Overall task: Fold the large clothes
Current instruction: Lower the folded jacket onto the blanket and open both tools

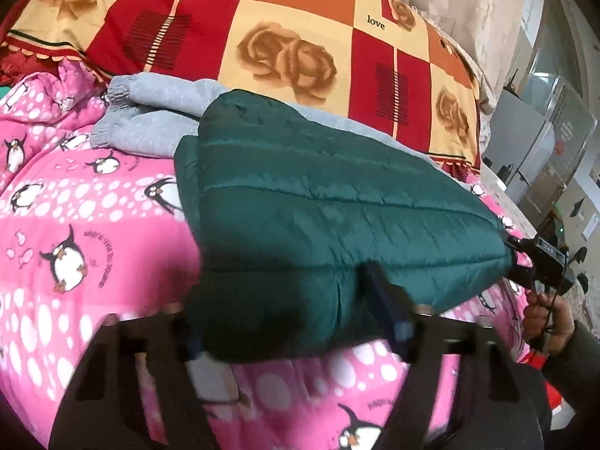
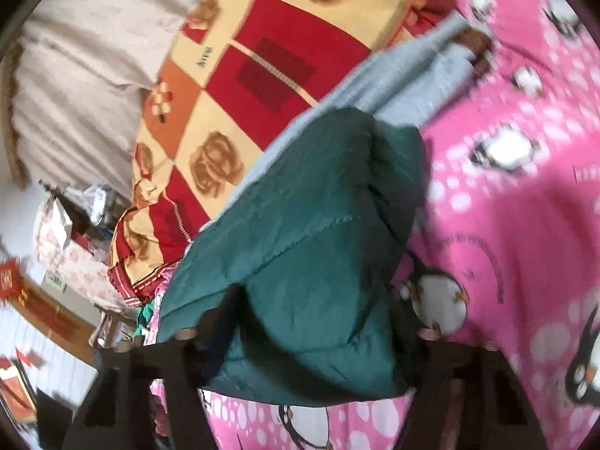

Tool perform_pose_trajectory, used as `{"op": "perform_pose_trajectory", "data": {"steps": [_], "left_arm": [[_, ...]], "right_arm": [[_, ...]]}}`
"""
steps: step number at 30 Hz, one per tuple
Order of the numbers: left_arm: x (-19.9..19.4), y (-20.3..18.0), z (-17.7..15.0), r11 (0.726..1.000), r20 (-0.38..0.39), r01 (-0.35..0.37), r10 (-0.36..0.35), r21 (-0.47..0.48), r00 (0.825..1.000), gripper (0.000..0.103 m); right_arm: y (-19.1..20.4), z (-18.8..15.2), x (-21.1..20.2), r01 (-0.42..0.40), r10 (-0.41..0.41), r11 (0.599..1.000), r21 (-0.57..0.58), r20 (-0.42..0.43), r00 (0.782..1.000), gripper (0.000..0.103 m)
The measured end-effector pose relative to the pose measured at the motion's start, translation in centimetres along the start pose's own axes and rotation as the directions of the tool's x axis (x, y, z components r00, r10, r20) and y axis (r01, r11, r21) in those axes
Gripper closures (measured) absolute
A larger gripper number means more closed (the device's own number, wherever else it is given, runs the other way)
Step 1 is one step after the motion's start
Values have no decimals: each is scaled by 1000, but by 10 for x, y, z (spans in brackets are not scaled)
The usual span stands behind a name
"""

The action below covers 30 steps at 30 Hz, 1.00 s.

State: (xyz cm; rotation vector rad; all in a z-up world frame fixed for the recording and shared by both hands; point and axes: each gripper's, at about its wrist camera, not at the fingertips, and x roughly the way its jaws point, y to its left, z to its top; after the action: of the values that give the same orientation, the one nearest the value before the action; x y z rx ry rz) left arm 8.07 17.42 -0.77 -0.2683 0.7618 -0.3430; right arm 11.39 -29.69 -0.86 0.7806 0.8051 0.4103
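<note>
A dark green quilted jacket (image 1: 300, 202) is held up over the pink penguin bedspread (image 1: 75, 225). My left gripper (image 1: 292, 322) is shut on its near edge. My right gripper (image 1: 525, 258) shows at the right of the left wrist view, shut on the jacket's far corner. In the right wrist view the jacket (image 2: 300, 262) bunches between that gripper's fingers (image 2: 311, 337). Its far end lies over grey sweatpants (image 1: 150, 123), which also show in the right wrist view (image 2: 412, 90).
A red, orange and cream patchwork blanket (image 1: 300, 37) with roses covers the back of the bed. A beige pillow (image 2: 86, 75) lies beyond it. Cluttered furniture (image 2: 75, 225) stands off the bed's side.
</note>
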Motion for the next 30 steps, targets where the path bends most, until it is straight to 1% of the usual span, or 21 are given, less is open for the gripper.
{"op": "perform_pose_trajectory", "data": {"steps": [1,2,5,7,11,13,14,15,16,17,19,20,21,22,23,24,26,27,28,30], "left_arm": [[-4,-1,-1,1000,0,7,-7,1,1000,51],[-8,-4,-2,1000,0,12,-12,7,1000,56],[-18,-20,-6,999,-1,21,-21,45,1000,57],[-25,-31,-10,997,1,32,-32,69,999,56],[-36,-44,-21,995,0,76,-76,64,997,56],[-34,-46,-28,996,-14,67,-67,63,998,56],[-30,-45,-32,997,-23,43,-42,59,999,54],[-26,-42,-33,999,-34,36,-34,40,999,51],[-25,-39,-34,999,-41,36,-35,14,999,46],[-24,-36,-34,999,-46,36,-36,-19,998,41],[-28,-34,-32,999,-44,15,-17,-48,999,34],[-32,-35,-31,999,-34,3,-5,-50,999,30],[-37,-35,-30,999,-26,-4,2,-51,1000,27],[-41,-34,-30,998,-21,-8,7,-56,1000,22],[-46,-34,-30,998,-15,-16,15,-63,1000,18],[-51,-33,-30,997,-14,-31,30,-70,999,17],[-55,-33,-31,995,-27,-59,57,-82,998,15],[-58,-34,-32,991,-42,-94,91,-90,995,12],[-60,-36,-33,988,-50,-123,118,-93,992,5],[-69,-43,-35,978,-40,-192,189,-83,981,4]], "right_arm": [[-2,3,-4,-5,5,1000,-9,4,1000,55],[-1,7,-8,-8,8,1000,-21,1,1000,59],[2,15,-17,-15,14,998,-64,-14,1000,63],[4,20,-25,-19,17,996,-93,-26,1000,63],[-2,25,-40,-28,22,994,-109,-53,998,64],[-11,25,-40,-27,20,995,-91,-76,997,62],[-18,23,-38,-27,21,998,-62,-98,995,56],[-27,20,-33,-10,8,1000,-19,-123,992,50],[-34,17,-31,18,-15,1000,23,-135,991,38],[-40,13,-32,22,-13,997,70,-134,991,34],[-44,8,-37,-4,20,991,133,-117,993,34],[-42,5,-42,1,16,990,142,-112,994,34],[-39,3,-47,3,12,991,137,-109,994,34],[-34,0,-53,7,6,992,123,-103,995,33],[-30,-2,-61,20,-9,993,112,-98,995,33],[-26,-5,-66,40,-30,994,104,-96,995,33],[-14,-10,-78,108,-103,993,56,-95,990,33],[-3,-14,-84,155,-154,988,2,-86,984,33],[10,-18,-89,193,-196,980,-52,-71,978,33],[38,-29,-96,233,-241,959,-159,-30,970,33]]}}
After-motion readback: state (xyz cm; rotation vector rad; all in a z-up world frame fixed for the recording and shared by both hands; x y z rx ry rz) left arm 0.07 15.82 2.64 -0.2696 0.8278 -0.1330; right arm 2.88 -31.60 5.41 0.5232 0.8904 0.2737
